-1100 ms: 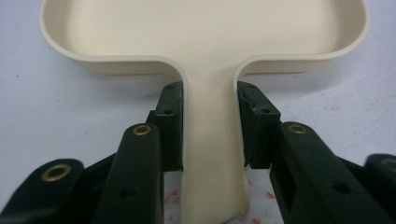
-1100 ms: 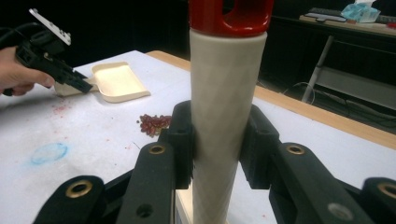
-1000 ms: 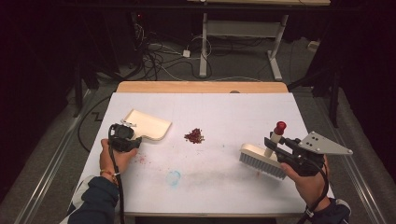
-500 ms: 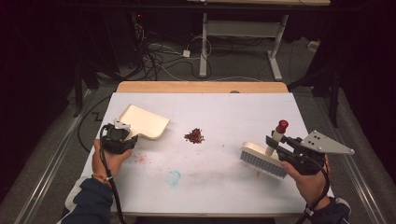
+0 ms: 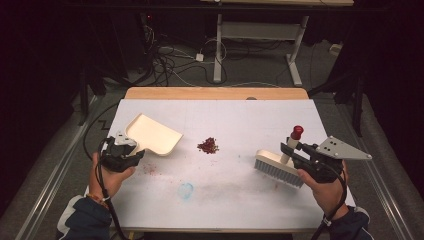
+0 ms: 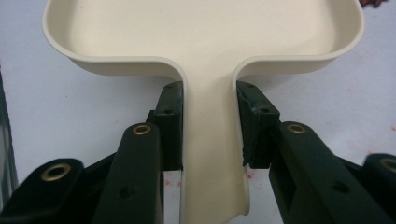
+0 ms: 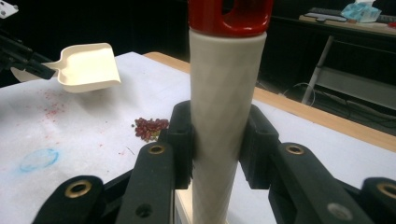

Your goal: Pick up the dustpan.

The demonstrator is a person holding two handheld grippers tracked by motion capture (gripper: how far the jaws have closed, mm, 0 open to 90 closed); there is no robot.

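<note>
Cream dustpan (image 5: 154, 135) clamped in my left gripper (image 5: 131, 148); brush (image 5: 280, 167) handle clamped in my right gripper (image 5: 292, 152); red debris (image 5: 208, 145) between.

There are no words, numbers, labels or signs to read in any of the pictures.
</note>
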